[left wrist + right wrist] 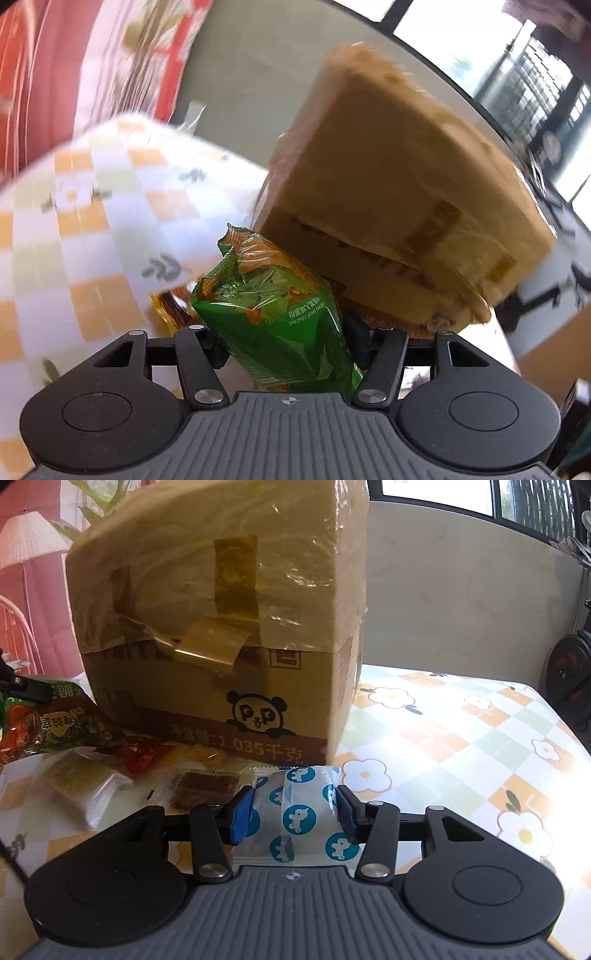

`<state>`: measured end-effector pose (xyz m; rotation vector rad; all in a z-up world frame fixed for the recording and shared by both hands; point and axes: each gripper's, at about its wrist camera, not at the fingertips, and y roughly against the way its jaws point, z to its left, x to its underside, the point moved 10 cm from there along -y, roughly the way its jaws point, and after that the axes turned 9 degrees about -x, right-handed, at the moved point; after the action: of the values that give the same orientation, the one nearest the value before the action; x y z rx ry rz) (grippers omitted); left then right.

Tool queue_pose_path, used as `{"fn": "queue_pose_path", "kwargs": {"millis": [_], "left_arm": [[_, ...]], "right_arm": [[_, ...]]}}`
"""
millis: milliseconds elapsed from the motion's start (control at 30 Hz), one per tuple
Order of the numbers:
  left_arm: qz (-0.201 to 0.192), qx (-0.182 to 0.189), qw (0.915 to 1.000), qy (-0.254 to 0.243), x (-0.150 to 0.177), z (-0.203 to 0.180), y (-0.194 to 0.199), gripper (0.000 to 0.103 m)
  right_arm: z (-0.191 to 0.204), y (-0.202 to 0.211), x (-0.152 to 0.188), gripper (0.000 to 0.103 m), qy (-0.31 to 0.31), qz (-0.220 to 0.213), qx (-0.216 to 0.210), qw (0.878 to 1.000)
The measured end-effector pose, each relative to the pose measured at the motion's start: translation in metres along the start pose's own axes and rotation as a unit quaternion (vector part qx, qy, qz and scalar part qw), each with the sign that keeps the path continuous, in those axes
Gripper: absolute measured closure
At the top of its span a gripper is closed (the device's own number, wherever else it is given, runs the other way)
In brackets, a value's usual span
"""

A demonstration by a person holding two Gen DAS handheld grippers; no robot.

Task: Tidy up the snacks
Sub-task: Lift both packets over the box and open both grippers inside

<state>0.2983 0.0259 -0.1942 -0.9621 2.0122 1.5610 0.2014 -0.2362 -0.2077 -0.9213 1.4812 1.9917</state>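
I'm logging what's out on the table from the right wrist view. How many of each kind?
Cardboard box: 1
Blue-and-white wrapped snack in the right gripper: 1
Other loose snack packets, clearly separable, such as the clear-wrapped one: 4
Total: 6

1. Your left hand-held gripper (284, 341) has a grey ribbed body with a small crosshair mark at its front edge.
2. Two round black discs flank that body, and black linkage arms pivot on silver screws.
3. Your right hand-held gripper (295, 812) is built the same, with blue pads (239, 821) on its black fingers.
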Motion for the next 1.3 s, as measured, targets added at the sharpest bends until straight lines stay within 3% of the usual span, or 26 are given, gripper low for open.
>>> {"fn": "queue_pose_path", "kwargs": {"millis": [233,467,667,833,1000,1300], "left_arm": [[-0.045,0.01,0.9964,-0.071,-0.003,-0.015,0.04,0.041],[-0.116,0.036,0.9872,-0.103,-0.029,-0.046,0.089,0.041],[-0.176,0.056,0.9744,-0.129,-0.066,-0.083,0.115,0.041],[-0.213,0.05,0.9645,-0.148,-0.105,-0.11,0.117,0.041],[-0.225,0.027,0.9622,-0.151,-0.145,-0.128,0.096,0.041],[-0.2,-0.03,0.9622,-0.182,-0.169,-0.145,0.03,0.04]], "right_arm": [[0.008,0.054,-0.014,0.054,-0.011,-0.039,-0.008,0.999],[0.029,0.11,-0.086,0.054,0.026,-0.102,-0.012,0.994],[0.051,0.128,-0.153,0.054,0.06,-0.146,-0.031,0.987],[0.063,0.105,-0.197,0.054,0.094,-0.163,-0.037,0.981],[0.062,0.064,-0.23,0.054,0.09,-0.16,-0.04,0.982],[0.036,-0.014,-0.241,0.054,0.061,-0.105,-0.014,0.992]]}}
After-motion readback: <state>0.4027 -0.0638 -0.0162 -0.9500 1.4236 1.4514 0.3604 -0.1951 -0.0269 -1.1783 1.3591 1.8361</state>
